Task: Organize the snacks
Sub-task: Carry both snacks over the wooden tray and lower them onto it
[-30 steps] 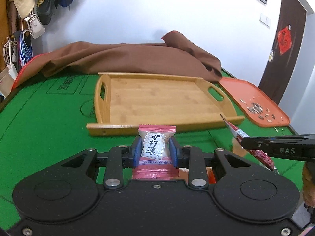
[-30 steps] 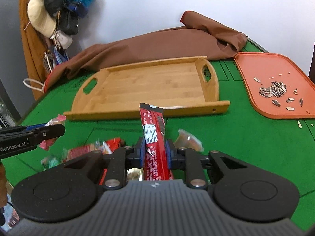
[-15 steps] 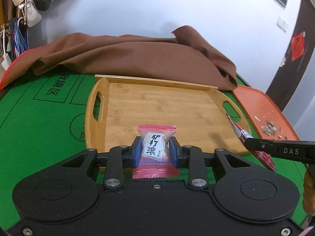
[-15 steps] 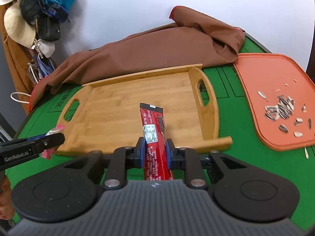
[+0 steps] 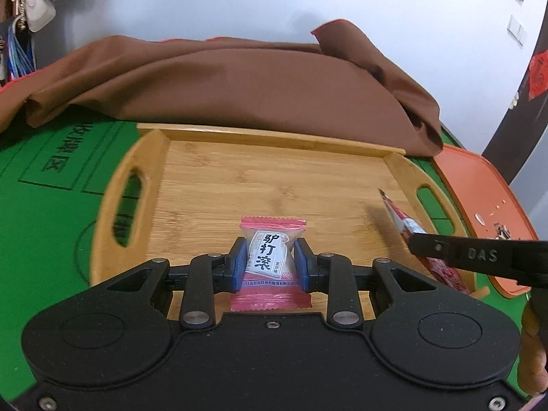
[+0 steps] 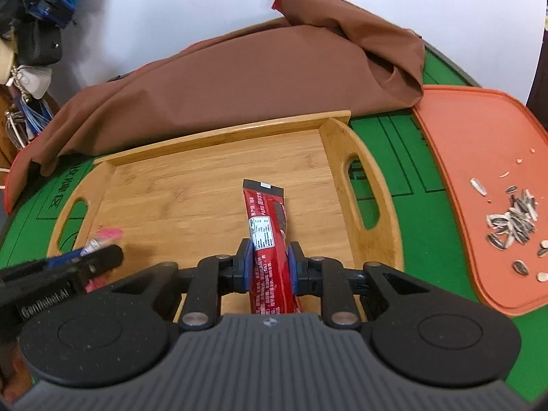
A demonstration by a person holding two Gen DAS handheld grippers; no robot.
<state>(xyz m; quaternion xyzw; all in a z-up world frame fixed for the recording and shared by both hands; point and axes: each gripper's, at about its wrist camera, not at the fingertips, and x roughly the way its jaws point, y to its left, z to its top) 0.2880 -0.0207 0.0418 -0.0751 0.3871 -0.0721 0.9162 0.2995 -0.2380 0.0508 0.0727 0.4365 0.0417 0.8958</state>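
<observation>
My left gripper [image 5: 269, 261] is shut on a pink candy packet [image 5: 270, 257] with a white label, held over the near part of the bamboo tray [image 5: 274, 185]. My right gripper [image 6: 270, 263] is shut on a long red snack stick [image 6: 269, 236], held over the tray's [image 6: 205, 185] right half. In the left wrist view the right gripper shows at the right edge with the red stick [image 5: 404, 226]. In the right wrist view the left gripper shows at the lower left with the pink packet [image 6: 102, 238].
An orange tray [image 6: 479, 137] with sunflower seed shells [image 6: 513, 215] lies right of the bamboo tray. A brown cloth [image 6: 239, 78] is heaped behind it. The table is green felt [image 5: 44, 205]. Bags and hats hang at the far left [image 6: 30, 34].
Both grippers have moved forward from the table's near side to over the bamboo tray, each still holding its snack. The loose snack pile is out of view.
</observation>
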